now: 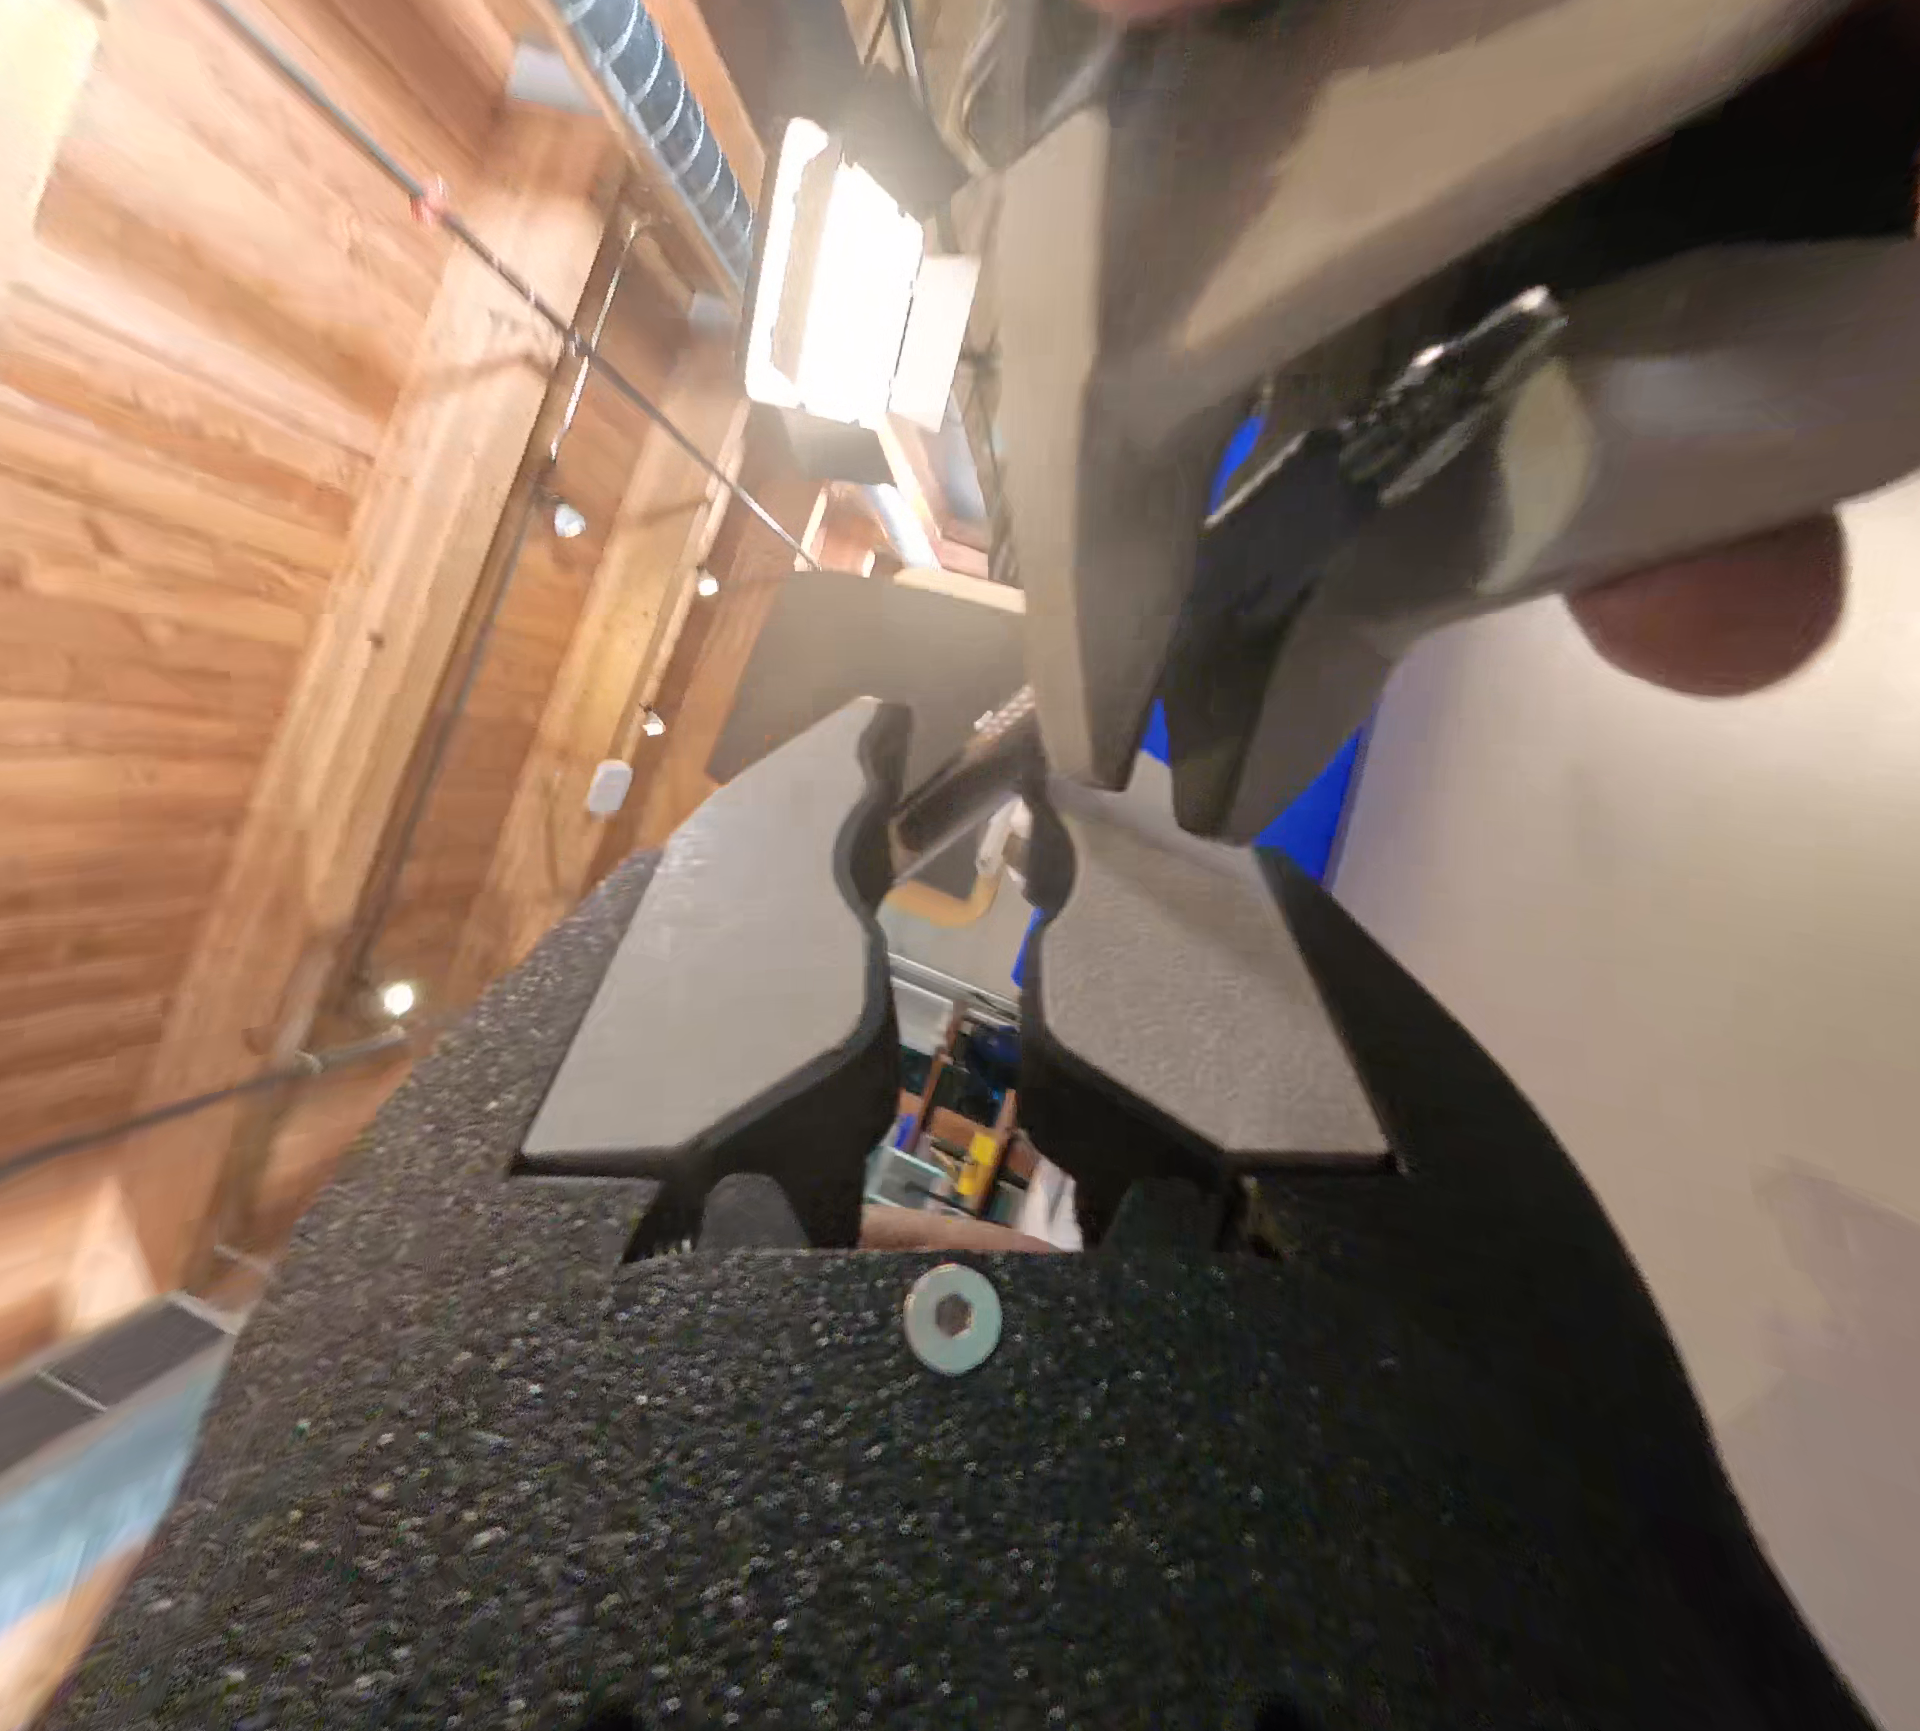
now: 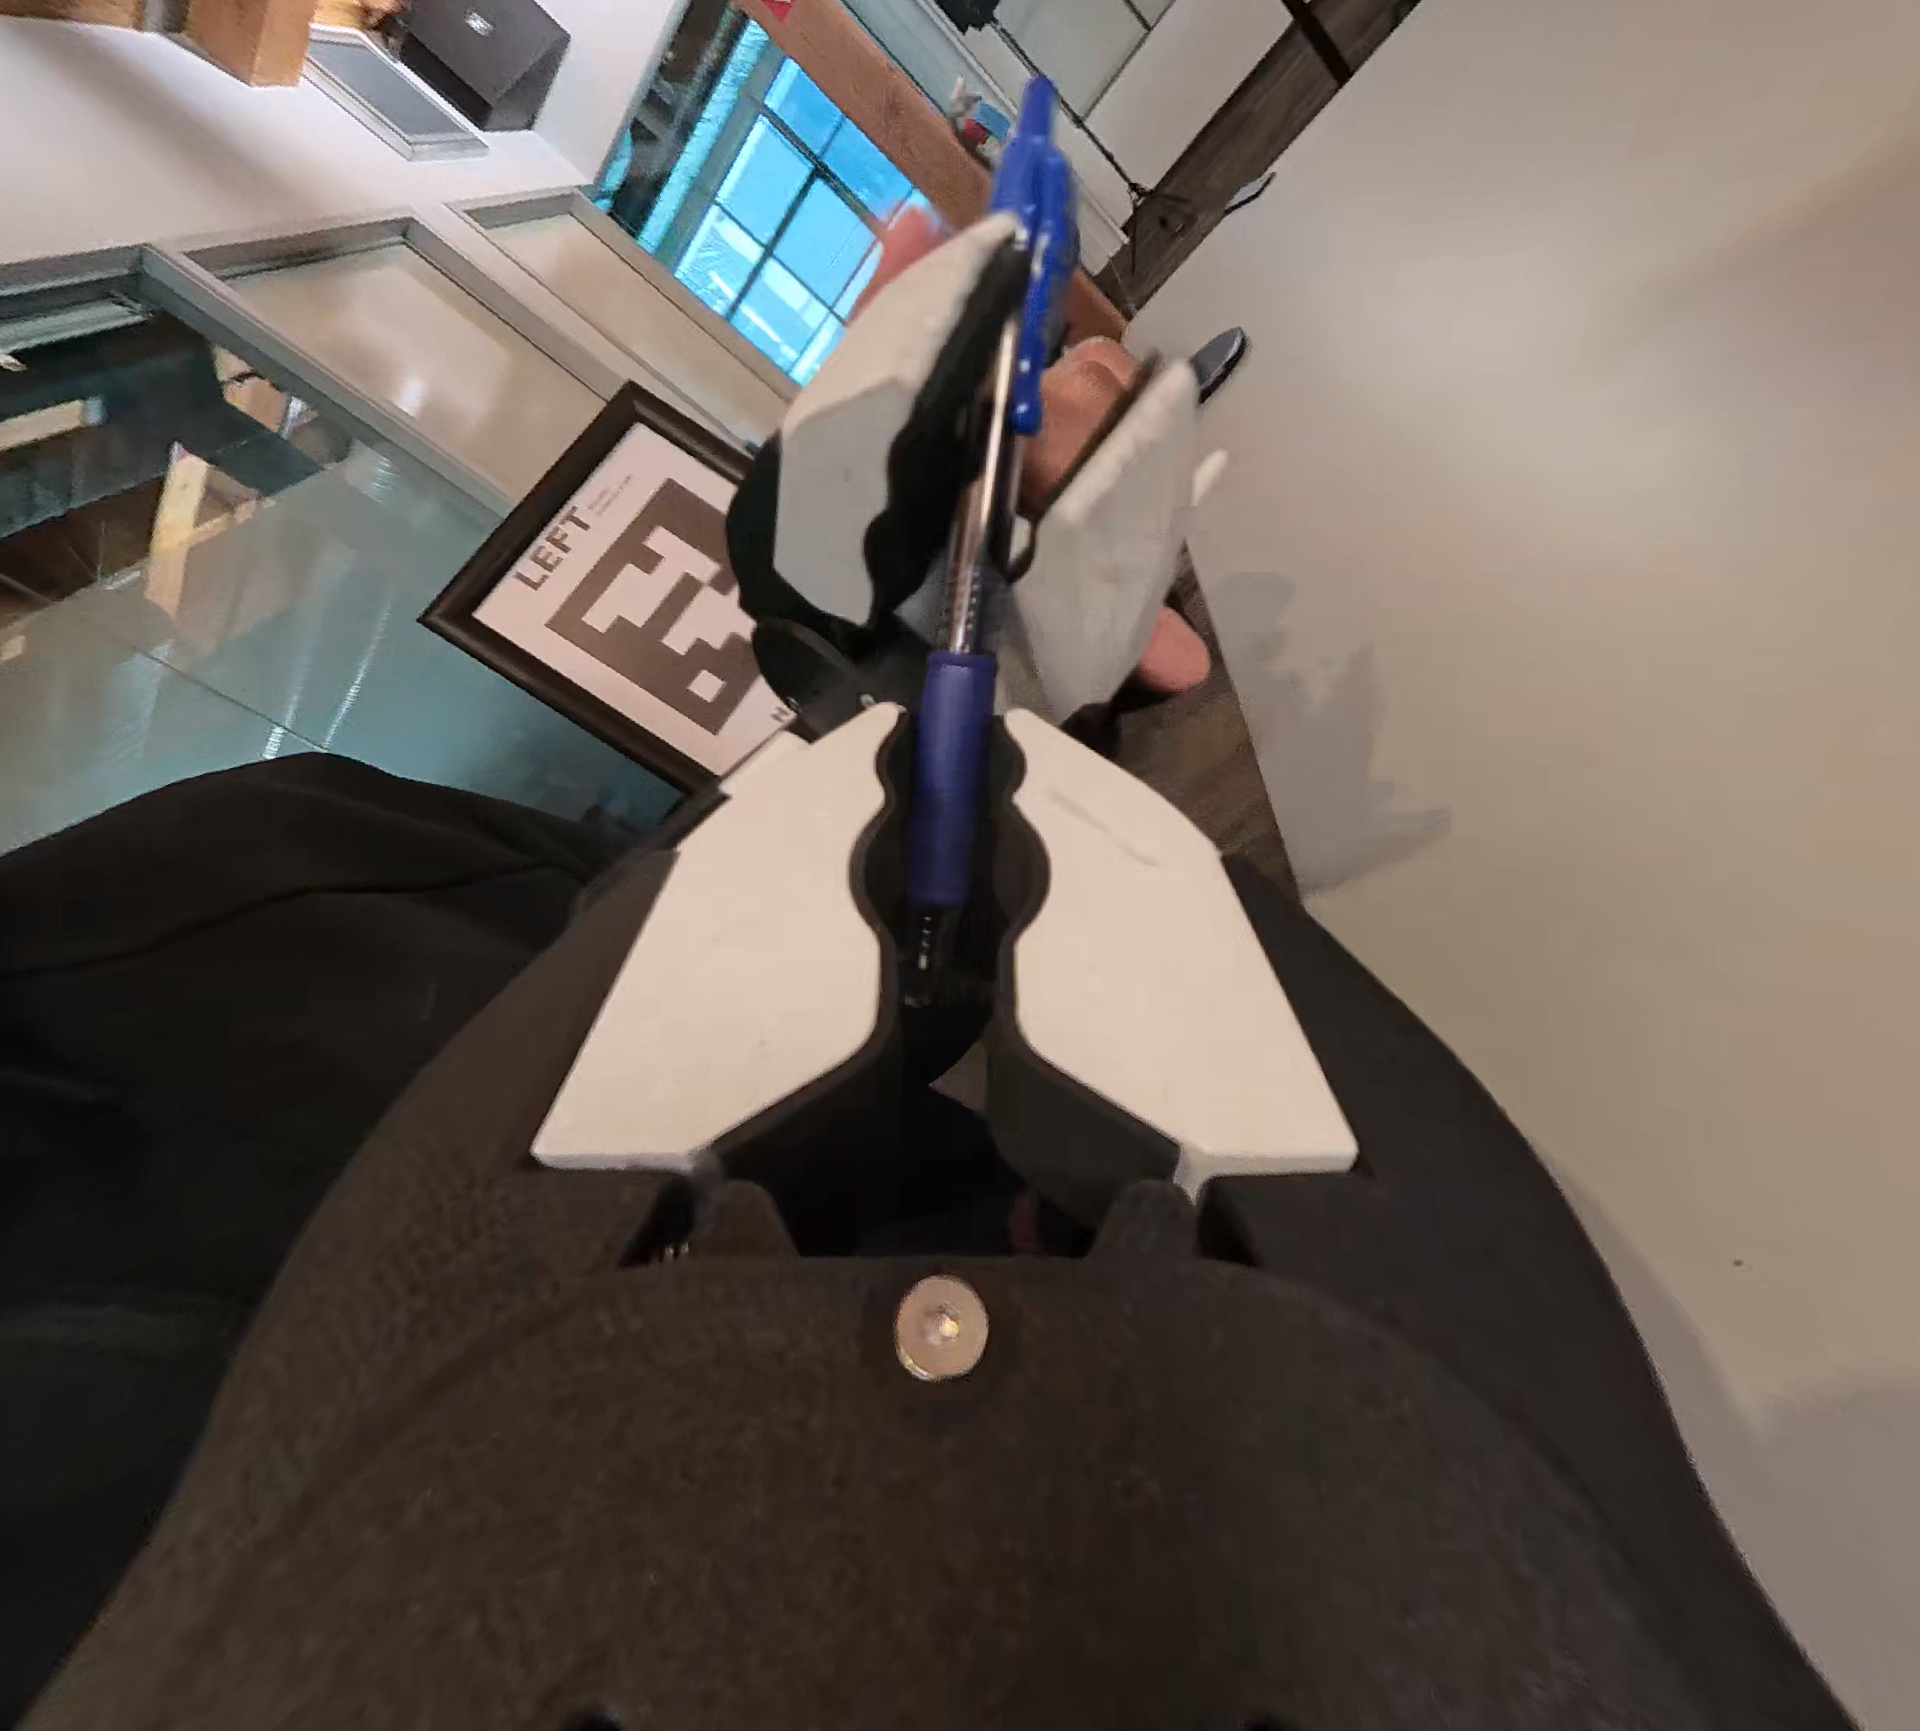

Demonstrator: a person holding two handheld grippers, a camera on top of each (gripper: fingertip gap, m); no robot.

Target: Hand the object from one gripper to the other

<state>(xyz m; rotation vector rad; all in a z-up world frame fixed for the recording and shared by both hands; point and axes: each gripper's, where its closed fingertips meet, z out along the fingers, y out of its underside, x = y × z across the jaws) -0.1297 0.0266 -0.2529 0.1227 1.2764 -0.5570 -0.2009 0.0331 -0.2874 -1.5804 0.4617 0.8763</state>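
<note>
Here, the left gripper (image 1: 961, 808) was seen closed on the far, clip end of the blue pen (image 2: 951, 798). The pen's long axis ran straight ahead between both sets of tongs. The right gripper (image 2: 951, 746) was pinched around its rubber grip.

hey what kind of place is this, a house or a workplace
Likely a workplace, an office or lab loft: exposed metal duct under a timber ceiling, glass partitions, and a framed marker sign.

one blue pen (image 2: 951, 788), two grippers, the left gripper (image 2: 1049, 310) and the right gripper (image 2: 951, 736), and one framed black-and-white marker card (image 2: 634, 601).
</note>
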